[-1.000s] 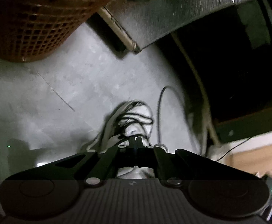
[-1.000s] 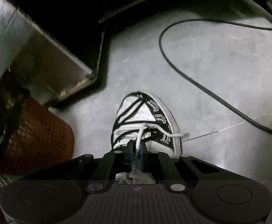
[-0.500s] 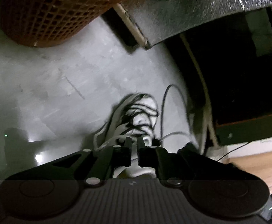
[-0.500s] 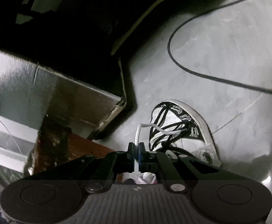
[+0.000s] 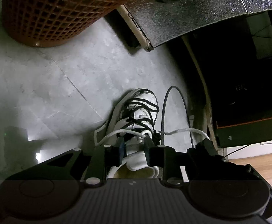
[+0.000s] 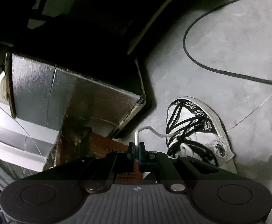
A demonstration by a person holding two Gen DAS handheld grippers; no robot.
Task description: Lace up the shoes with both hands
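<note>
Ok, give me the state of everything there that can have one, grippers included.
left gripper: jaws have just been opening, nothing pinched, they straddle the shoe's collar
right gripper: shut on the white lace
white lace: untied, one end drawn off toward the right gripper
shoe: upright on the floor, black lacing in place
orange basket: upright

Glossy stone floor (image 5: 65, 85), plastic lattice basket (image 5: 48, 13) (orange), woven lace (image 5: 182, 130)

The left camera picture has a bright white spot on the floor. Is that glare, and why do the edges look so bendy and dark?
Left wrist view: yes, the spot is light glaring off the shiny floor; the fisheye lens curves the basket and blackens the corners. Right wrist view: the shoe is lit, the upper left lost in deep shadow, and another glare shows at the right edge.
</note>
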